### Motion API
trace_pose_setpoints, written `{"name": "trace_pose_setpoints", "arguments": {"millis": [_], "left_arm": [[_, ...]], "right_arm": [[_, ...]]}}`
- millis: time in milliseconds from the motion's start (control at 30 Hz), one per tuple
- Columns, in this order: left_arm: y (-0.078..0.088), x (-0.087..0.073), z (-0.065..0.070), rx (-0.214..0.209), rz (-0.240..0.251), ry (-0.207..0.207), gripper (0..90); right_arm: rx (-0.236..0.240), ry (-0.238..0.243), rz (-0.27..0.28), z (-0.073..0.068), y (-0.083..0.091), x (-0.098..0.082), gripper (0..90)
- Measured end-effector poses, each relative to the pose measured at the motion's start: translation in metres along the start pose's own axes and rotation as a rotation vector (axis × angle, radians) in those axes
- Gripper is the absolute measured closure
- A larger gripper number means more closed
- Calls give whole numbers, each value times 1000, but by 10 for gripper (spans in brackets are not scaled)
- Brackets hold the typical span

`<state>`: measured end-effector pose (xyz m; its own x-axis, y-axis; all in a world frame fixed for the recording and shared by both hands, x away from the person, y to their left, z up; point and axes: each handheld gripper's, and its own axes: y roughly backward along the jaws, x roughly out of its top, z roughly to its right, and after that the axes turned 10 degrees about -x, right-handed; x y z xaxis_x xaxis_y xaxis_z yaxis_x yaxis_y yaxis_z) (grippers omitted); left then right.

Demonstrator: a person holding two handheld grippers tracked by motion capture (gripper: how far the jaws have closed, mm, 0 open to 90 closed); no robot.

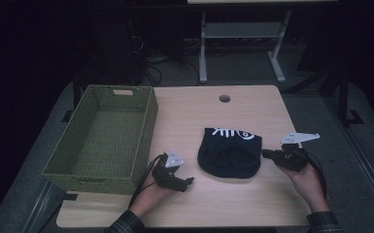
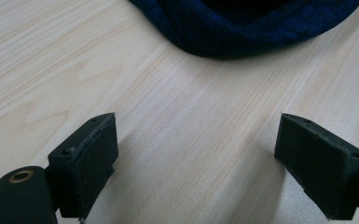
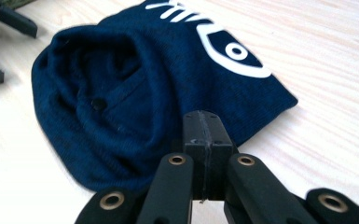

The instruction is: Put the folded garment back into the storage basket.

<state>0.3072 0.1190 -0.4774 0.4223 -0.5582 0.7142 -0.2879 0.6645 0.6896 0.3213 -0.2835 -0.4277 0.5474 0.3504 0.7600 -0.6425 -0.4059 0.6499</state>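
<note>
A dark blue knitted hat (image 1: 230, 150) with a white fish-bone print lies flat on the wooden table (image 1: 223, 204), its opening towards the person. My right gripper (image 1: 267, 154) sits just off the hat's right edge, low over the table. In the right gripper view its pads (image 3: 203, 135) are pressed together with nothing between them, and the hat (image 3: 135, 88) lies right in front. My left gripper (image 1: 187, 183) rests left of the hat, pointing towards it. Its jaws stand wide apart over bare wood (image 2: 191, 158), short of the hat's brim (image 2: 247, 23).
An empty green woven basket (image 1: 148, 126) takes up the table's left side, close behind the left hand. A round cable hole (image 1: 224, 98) sits near the far edge. A white desk frame (image 1: 243, 43) and cables stand on the dark floor beyond.
</note>
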Motion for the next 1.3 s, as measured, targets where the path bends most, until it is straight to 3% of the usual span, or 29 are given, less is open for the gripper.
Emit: {"name": "trace_pose_setpoints", "arguments": {"millis": [667,867,1300], "left_arm": [[0,0,0,0,1,0,123],[0,0,0,1,7,0,123],[0,0,0,-1,5,6,123]], "right_arm": [[2,1,-13,16,-22,30,900],[-3,-16,-8,27,-35,44,900],[-15,-26,-62,35,-67,57,900]]}}
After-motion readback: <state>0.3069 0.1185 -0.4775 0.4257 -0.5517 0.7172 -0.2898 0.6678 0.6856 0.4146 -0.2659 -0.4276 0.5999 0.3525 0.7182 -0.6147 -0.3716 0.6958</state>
